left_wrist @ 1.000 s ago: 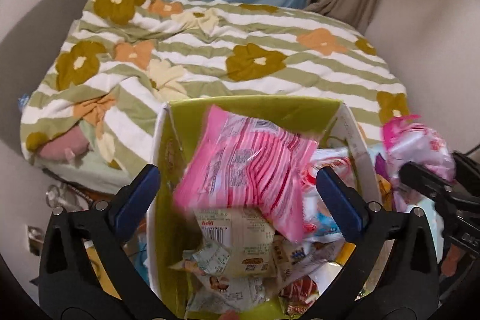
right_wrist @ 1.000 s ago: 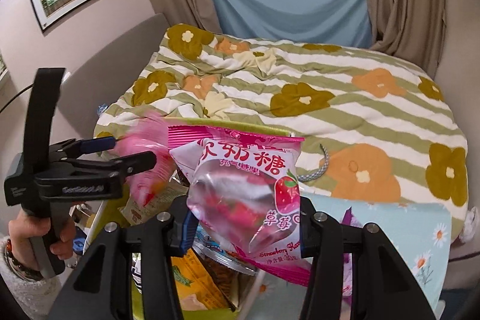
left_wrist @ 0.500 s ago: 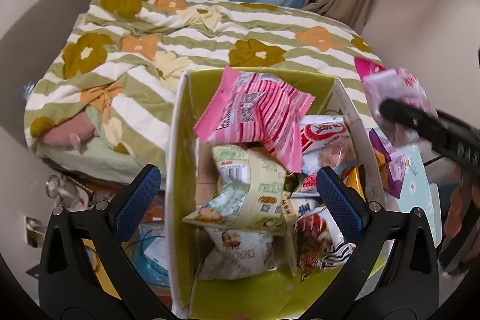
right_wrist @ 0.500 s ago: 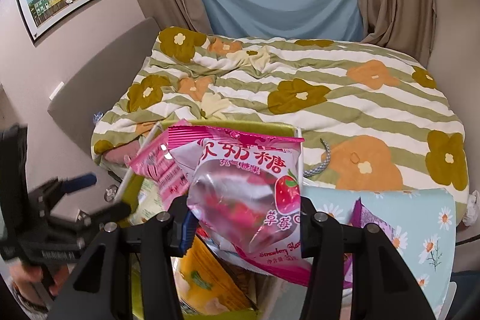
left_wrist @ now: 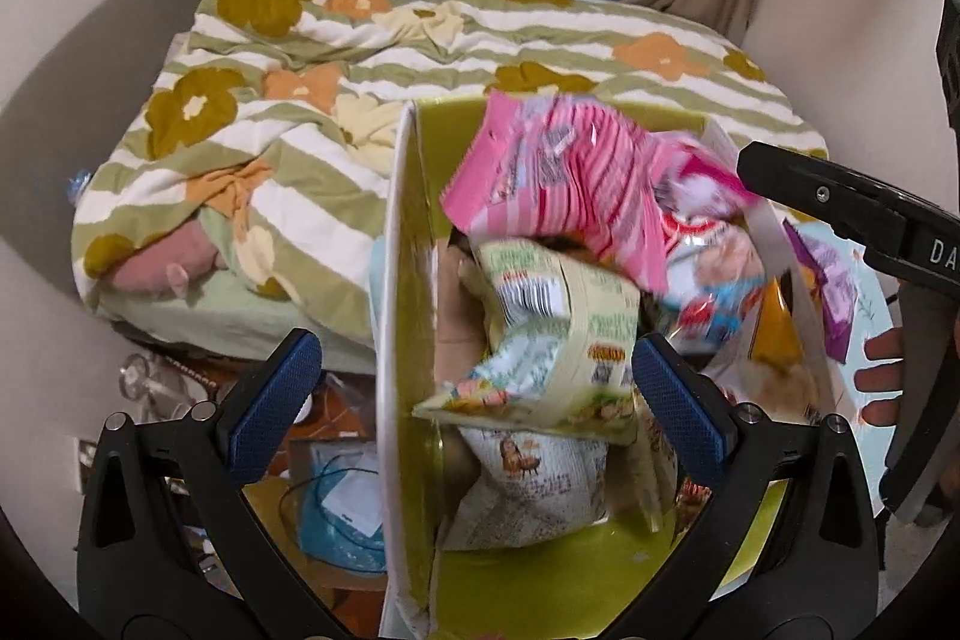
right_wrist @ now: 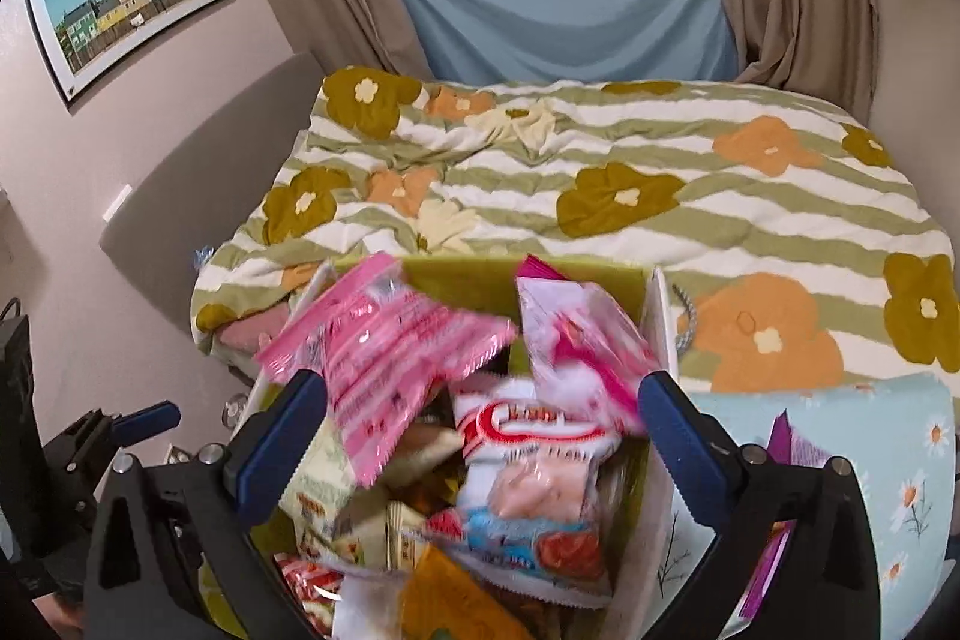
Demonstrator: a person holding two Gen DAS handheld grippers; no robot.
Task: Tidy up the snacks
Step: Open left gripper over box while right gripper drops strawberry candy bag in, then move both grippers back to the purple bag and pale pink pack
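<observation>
A white box with a yellow-green inside (left_wrist: 390, 280) (right_wrist: 660, 340) is heaped with snack packets. On top lie a pink striped bag (left_wrist: 558, 178) (right_wrist: 390, 358) and a pink strawberry candy bag (left_wrist: 696, 184) (right_wrist: 576, 340), blurred, at the box's far right corner. My right gripper (right_wrist: 485, 388) hovers over the box with its jaws opening; the candy bag lies ahead of its pads, untouched. My left gripper (left_wrist: 474, 352) stands open above the box's near left part, over a pale green packet (left_wrist: 558, 340), holding nothing. One right finger (left_wrist: 810, 190) shows at the right of the left wrist view.
A bed with a green striped floral quilt (right_wrist: 600, 196) lies behind the box. Right of the box is a light blue daisy cloth (right_wrist: 900, 436) with a purple packet (left_wrist: 828, 280). Clutter and a cable (left_wrist: 342, 496) sit on the floor to the left. A person's fingers (left_wrist: 882, 370) grip the right tool.
My right gripper has gone from shut on the strawberry candy bag to wide apart, and the bag has dropped into the box beside the pink striped bag. The left gripper has drifted left.
</observation>
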